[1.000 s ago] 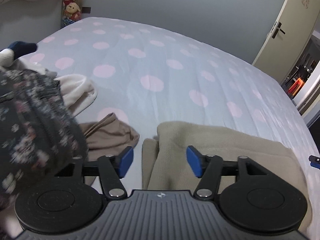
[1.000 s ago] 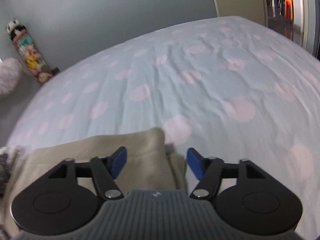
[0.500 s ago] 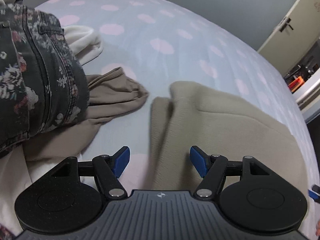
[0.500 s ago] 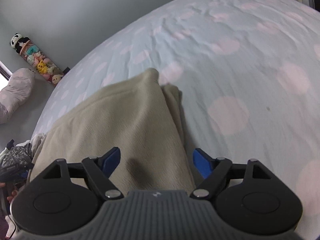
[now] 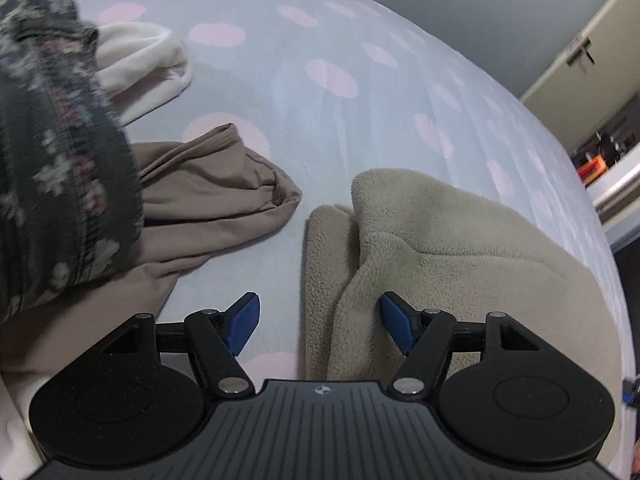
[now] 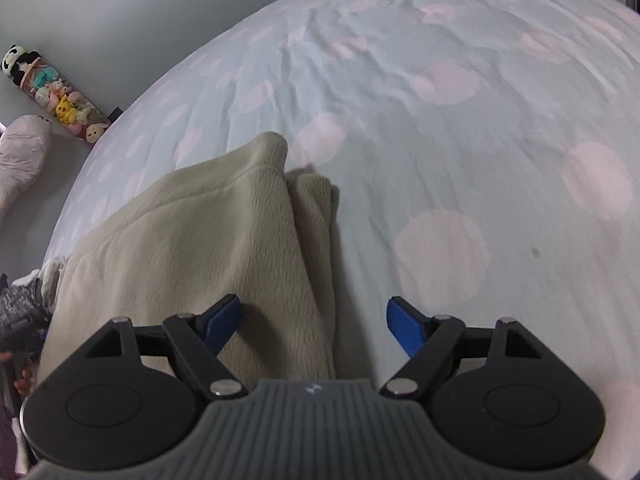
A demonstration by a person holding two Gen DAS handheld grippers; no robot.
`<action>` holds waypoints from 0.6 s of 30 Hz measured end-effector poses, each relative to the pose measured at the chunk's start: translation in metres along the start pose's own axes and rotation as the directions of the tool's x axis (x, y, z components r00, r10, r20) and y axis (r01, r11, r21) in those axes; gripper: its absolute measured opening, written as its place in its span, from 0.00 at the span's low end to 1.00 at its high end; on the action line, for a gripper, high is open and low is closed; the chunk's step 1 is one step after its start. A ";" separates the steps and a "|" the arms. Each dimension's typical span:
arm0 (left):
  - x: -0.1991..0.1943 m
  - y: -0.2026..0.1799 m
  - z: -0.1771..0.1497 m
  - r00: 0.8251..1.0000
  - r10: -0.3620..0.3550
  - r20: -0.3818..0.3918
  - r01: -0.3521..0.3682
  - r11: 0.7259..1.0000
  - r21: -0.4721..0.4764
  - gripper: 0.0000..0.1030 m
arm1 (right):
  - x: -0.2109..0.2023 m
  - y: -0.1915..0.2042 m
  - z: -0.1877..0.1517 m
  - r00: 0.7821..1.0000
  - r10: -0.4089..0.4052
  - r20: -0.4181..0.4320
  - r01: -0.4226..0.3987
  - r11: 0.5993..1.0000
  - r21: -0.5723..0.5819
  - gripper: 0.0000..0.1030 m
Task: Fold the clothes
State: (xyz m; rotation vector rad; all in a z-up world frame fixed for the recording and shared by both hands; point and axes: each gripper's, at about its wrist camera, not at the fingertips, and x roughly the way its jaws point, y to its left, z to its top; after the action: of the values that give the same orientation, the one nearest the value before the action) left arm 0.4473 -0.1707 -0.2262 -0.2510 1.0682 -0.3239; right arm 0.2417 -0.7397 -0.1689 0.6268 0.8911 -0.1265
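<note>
Pale-blue bed sheet (image 6: 460, 128) with pink dots, wide and mostly bare, carrying everything. Beige fleece garment (image 5: 460, 264) lying flat at near edge of bed, partly folded, doubled edge running away from both cameras. Dark floral garment (image 5: 52, 152) heaped at left, over tan garment (image 5: 208, 192); cream garment (image 5: 140, 60) behind those. Fleece well apart from cream piece, just beside tan one.

Left gripper (image 5: 320, 322) low over fleece's left edge, jaws wide and just been opening, edge fold between them, pads not pressing. Right gripper (image 6: 314, 322) low over fleece's right edge, jaws wide, edge fold between, nothing pinched.

Handling guess: fleece soft, thick, light, limp; likely grippy not slippery, no breakage risk. Layers probably slide apart if only top one caught. Best hold: doubled edges near corners, both layers pinched together, one side each.
</note>
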 end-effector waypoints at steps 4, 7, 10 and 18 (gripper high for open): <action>0.010 -0.005 -0.001 0.999 0.031 -0.021 -0.030 0.998 0.050 0.73 | 0.015 0.002 0.020 1.000 0.008 -0.030 -0.008 1.000 -0.007 0.80; 0.013 -0.004 -0.001 0.999 0.030 -0.029 -0.029 0.999 0.046 0.75 | 0.026 0.005 0.034 0.998 0.030 -0.060 -0.031 0.999 -0.019 0.80; 0.015 -0.006 -0.002 0.999 0.033 -0.036 -0.031 0.998 0.055 0.76 | 0.039 0.006 0.044 0.996 0.036 -0.078 -0.038 0.999 -0.025 0.85; 0.016 -0.004 -0.002 0.999 0.019 -0.049 -0.017 0.999 0.048 0.79 | 0.071 -0.004 0.054 0.989 0.057 -0.135 -0.059 0.998 -0.009 0.97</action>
State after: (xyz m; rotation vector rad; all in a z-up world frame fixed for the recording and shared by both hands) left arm 0.4519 -0.1803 -0.2393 -0.1916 1.1094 -0.3403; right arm 0.3226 -0.7621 -0.1998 0.6548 1.0027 -0.0262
